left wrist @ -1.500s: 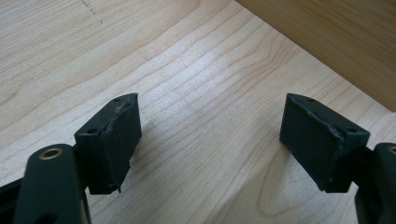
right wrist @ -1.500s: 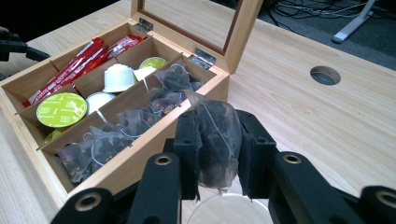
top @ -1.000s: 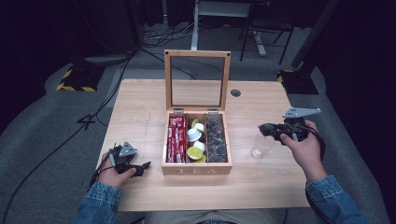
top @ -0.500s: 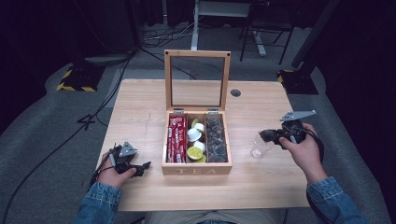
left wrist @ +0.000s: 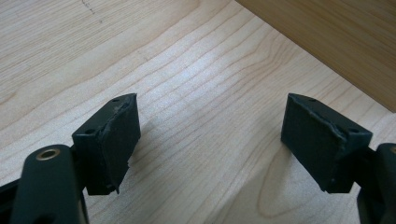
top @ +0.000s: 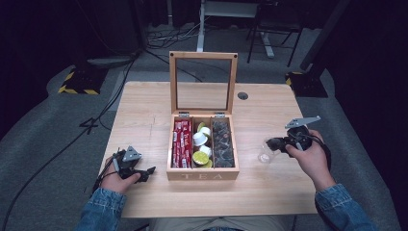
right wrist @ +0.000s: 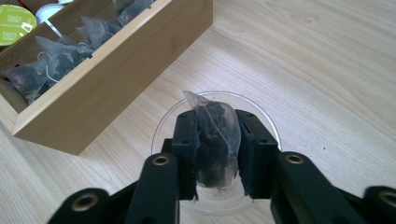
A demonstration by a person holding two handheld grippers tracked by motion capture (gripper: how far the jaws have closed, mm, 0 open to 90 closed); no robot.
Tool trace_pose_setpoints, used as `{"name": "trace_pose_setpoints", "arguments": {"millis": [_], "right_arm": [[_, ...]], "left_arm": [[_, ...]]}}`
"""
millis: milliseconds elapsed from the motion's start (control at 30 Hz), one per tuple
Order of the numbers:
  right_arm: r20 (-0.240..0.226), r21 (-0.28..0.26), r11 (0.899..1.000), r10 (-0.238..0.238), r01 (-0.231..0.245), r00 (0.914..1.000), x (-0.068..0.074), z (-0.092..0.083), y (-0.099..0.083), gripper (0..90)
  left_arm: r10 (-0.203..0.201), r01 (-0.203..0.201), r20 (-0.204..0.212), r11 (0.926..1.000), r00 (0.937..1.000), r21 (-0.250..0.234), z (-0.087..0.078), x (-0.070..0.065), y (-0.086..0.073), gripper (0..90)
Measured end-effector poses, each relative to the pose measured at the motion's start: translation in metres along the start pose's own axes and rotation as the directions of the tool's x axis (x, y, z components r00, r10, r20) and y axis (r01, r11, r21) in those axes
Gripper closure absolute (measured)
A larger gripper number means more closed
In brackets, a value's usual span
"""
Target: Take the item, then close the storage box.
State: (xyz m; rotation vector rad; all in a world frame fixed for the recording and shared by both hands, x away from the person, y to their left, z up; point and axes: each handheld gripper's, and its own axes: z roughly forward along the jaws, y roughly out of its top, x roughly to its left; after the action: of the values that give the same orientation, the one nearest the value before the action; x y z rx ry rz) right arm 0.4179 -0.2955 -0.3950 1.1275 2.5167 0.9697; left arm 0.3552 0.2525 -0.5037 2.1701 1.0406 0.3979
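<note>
The pale wooden table point(top: 144, 110) carries everything, and its near edge is partly covered by the two denim sleeves of the person. In the middle stands the open wooden tea box with a glass-pane lid point(top: 202, 139); in the right gripper view only its right corner shows, the rest is cut off by the frame, and in the left gripper view only a strip of its side wall appears at the upper right.

The right gripper point(right wrist: 215, 147) hangs over the small clear plastic cup point(right wrist: 161, 123), to the right of the box. Its body hides the near half of the cup, and in the high view the cup point(top: 264, 151) is only a faint glassy shape just left of the jaw tips. Between the jaws sits the see-through pyramid tea bag with dark leaves point(right wrist: 215, 135), directly above the mouth of the cup. The jaws have just been opening a little, and both pads are still against the bag, so the bag is pinched. The lower end of the bag is hard to make out behind the jaws.

The left gripper point(left wrist: 210, 140) lies low over bare table left of the box, its jaws spread wide with nothing between them.
</note>
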Motion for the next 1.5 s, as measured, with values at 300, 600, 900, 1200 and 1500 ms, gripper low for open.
{"name": "trace_pose_setpoints", "arguments": {"millis": [300, 600, 900, 1200, 1500], "right_arm": [[0.019, -0.046, 0.999, 0.009, -0.008, 0.9998, -0.001, -0.001, -0.002, 46.9], [0.029, -0.172, 0.985, 0.020, -0.014, 0.9994, 0.000, -0.011, 0.012, 34.6], [0.034, -0.267, 0.964, -0.001, 0.010, 0.9994, 0.004, -0.024, 0.038, 33.0], [0.024, -0.313, 0.949, -0.034, 0.040, 0.9991, 0.005, -0.026, 0.073, 32.1], [0.021, -0.310, 0.947, -0.085, 0.087, 0.9962, 0.005, -0.015, 0.117, 31.9]], "left_arm": [[0.001, -0.001, 0.001, 1.0000, 1.0000, 0.007, 0.001, 0.000, 0.001, 18.4], [0.002, -0.002, 0.004, 1.0000, 1.0000, 0.009, 0.002, 0.001, 0.002, 17.5], [0.004, -0.004, -0.001, 1.0000, 1.0000, 0.008, 0.003, 0.001, 0.003, 16.9], [0.004, -0.004, 0.002, 0.9999, 1.0000, 0.010, 0.003, 0.001, 0.004, 16.8], [-0.009, 0.009, -0.013, 0.9999, 0.9999, 0.010, 0.003, -0.001, 0.004, 16.5]]}}
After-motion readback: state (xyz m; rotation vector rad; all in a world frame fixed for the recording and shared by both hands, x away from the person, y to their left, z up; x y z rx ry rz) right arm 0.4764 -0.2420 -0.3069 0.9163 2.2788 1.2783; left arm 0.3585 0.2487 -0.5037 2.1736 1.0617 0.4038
